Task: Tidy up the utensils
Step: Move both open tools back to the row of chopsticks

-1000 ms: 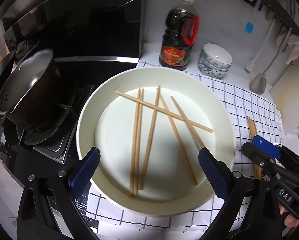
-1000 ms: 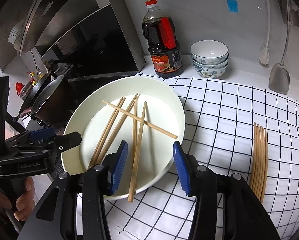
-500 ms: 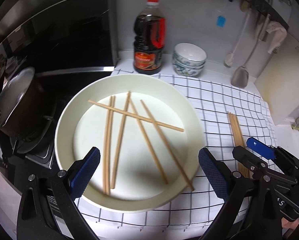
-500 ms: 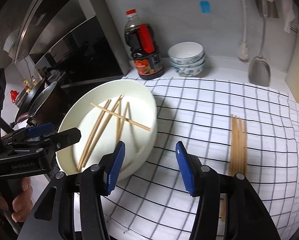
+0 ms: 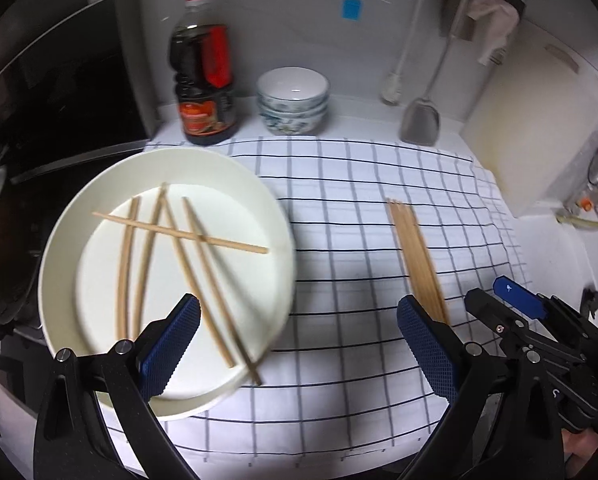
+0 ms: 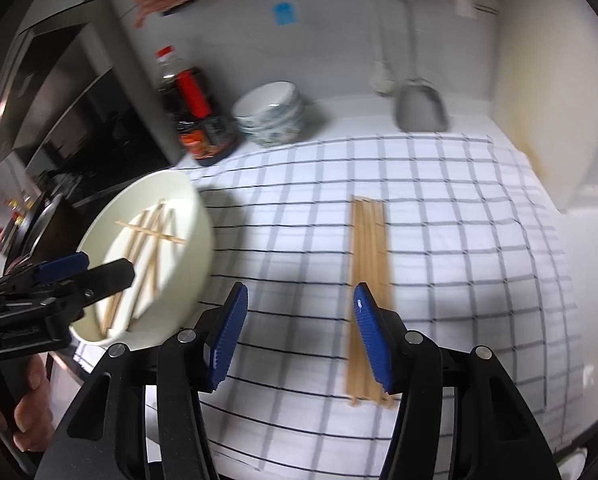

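A white deep plate [image 5: 63, 256] sits at the left of the checked cloth [image 5: 359, 184] and holds several loose wooden chopsticks [image 5: 187, 240], crossed over one another; two poke over its near rim. A tidy row of chopsticks [image 5: 415, 256] lies on the cloth to the right. My left gripper [image 5: 299, 344] stands wide open and holds nothing, with its left finger over the plate's near edge. My right gripper [image 6: 301, 338] is open and holds nothing above the cloth, its right finger over the near part of the chopstick row [image 6: 369, 240]. The plate [image 6: 195, 232] is off to its left.
A dark sauce bottle [image 5: 205, 80] and stacked bowls [image 5: 293, 100] stand at the back by the wall. A spatula [image 5: 419, 120] hangs beside them, and a pale cutting board [image 5: 539, 120] leans at the right. A dark stove lies left of the plate.
Both grippers have moved to the right, away from the plate and toward the row of chopsticks on the cloth. The right jaws stand slightly wider than before.
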Tool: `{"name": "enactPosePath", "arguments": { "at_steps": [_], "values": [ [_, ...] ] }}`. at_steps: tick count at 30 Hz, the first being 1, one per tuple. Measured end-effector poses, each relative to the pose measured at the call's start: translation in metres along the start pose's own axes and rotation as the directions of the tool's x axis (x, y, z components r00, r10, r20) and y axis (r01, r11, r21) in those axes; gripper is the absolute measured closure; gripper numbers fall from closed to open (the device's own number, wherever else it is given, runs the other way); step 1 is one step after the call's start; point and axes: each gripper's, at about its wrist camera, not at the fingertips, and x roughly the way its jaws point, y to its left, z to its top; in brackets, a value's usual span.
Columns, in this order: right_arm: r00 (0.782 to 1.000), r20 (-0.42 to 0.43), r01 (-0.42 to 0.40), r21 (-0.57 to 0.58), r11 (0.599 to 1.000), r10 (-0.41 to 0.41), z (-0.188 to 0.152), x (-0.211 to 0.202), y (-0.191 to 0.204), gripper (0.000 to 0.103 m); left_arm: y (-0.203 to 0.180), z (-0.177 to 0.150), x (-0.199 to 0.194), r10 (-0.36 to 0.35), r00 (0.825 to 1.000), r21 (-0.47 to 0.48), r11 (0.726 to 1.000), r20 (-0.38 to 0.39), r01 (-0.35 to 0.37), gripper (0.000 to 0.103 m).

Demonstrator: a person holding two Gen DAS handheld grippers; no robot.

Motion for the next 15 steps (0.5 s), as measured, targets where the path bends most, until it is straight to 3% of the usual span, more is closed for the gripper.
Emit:
{"name": "enactPosePath", "arguments": {
  "at_steps": [8,15],
  "values": [
    [0.997,-0.021,0.078,0.054,0.996,-0.077,-0.024,0.0,-0.046,0.049,-0.04,-0.002,0.028,-0.005,0.998,0.059,0.998,-0.06,0.009,0.006],
    [0.994,-0.062,0.098,0.067,0.993,-0.094,-0.035,0.021,-0.068,0.049,-0.064,-0.009,0.057,0.004,0.998,0.082,0.997,-0.061,0.001,0.006]
  ]
}}
